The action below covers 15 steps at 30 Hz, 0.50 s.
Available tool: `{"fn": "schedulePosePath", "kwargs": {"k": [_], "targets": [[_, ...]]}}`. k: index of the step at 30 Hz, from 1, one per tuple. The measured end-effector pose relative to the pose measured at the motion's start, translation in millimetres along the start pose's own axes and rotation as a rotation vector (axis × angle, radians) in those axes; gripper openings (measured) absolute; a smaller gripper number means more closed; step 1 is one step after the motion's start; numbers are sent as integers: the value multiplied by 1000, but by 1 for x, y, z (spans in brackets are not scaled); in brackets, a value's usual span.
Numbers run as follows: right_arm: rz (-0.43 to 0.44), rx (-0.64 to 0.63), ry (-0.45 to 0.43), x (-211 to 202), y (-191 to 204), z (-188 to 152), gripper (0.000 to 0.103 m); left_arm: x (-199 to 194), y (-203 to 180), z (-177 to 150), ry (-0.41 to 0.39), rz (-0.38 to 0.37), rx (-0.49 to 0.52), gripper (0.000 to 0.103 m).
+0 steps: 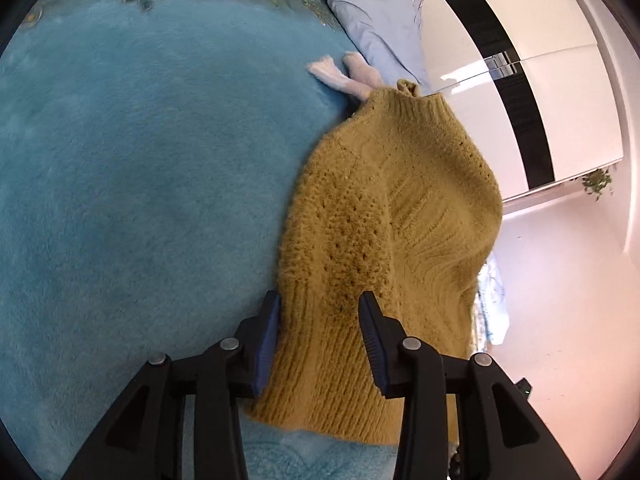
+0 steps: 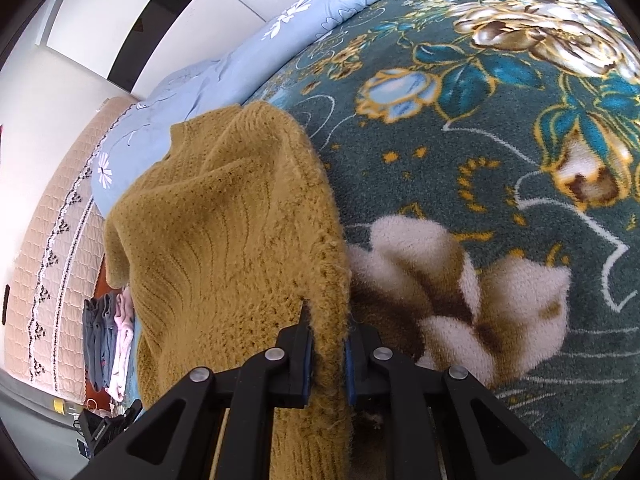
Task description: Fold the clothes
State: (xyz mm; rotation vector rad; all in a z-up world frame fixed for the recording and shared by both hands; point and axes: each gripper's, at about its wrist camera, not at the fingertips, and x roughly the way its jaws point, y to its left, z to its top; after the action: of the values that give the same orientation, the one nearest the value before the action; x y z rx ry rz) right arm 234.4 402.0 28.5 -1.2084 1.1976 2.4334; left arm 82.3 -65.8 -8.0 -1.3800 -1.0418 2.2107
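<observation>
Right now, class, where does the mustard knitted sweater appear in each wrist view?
Left wrist view: mustard knitted sweater, centre-right, running down between the left tongs.
Right wrist view: sweater, centre-left, its edge pinched in the right tongs.
Shared landmark: black-striped white wardrobe.

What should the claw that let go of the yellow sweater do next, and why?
Probably draw the left gripper back off the mustard sweater. Its jaws stand apart around the ribbed cuff, no longer pinching, and that part lies on the teal blanket. The right gripper is shut on a fold of the sweater, so it can hold the sweater meanwhile.
</observation>
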Motion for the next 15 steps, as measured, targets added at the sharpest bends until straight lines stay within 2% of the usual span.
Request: {"fn": "schedulePosePath", "kwargs": {"k": [2,4,8,12,15], "targets": [[9,-2,0,1,1,0,13,3,-7,2,-25,43,26,9],[18,7,-3,-1,1,-2,13,-9,-14,1,-77,86,56,9],[42,24,-13,-15,9,-11,13,-49,-29,1,-178,71,122,8],[85,-35,-54,-43,34,-22,13,-84,-40,-5,-217,58,179,8],[79,-87,-78,-62,43,-30,13,-90,-35,-12,-216,93,210,8]]}}
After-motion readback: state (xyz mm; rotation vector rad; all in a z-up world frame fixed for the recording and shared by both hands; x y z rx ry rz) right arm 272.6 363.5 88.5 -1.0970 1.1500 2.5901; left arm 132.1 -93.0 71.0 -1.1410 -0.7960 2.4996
